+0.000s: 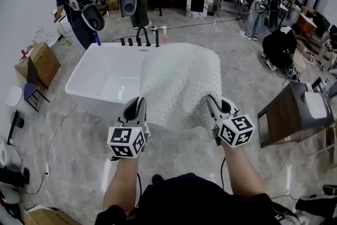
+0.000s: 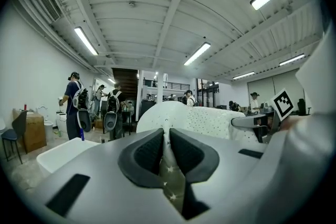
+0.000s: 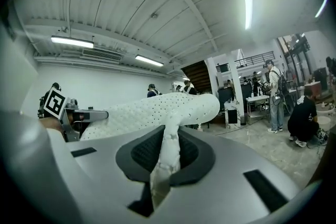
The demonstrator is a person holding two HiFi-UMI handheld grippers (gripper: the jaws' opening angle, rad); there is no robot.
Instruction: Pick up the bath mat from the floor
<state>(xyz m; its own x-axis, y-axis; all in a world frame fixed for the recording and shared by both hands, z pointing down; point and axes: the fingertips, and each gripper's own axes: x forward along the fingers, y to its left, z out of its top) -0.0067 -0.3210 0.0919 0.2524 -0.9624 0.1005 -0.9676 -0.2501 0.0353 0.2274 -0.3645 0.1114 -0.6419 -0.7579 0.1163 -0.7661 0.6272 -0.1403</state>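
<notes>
Already the bath mat [image 1: 181, 81] is up, arching over the right end of the bathtub [image 1: 100, 79], its near edge pinched in the closed jaws of the left gripper [image 1: 139, 105] and right gripper [image 1: 213, 104]. Such thin pinches might slip if the far end snags the bathtub rim.

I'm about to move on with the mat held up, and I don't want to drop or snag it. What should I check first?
1. Left gripper shut on the bath mat's near edge: ok.
2. Right gripper shut on that same edge: ok.
3. Near edge lifted off the floor: ok.
4. Far end free of the bathtub: cannot tell; in the head view it covers the tub's right end.
5. Mat clear of the black faucet: cannot tell; they look close.
6. Wooden cabinet on the right apart from the mat: ok.
</notes>
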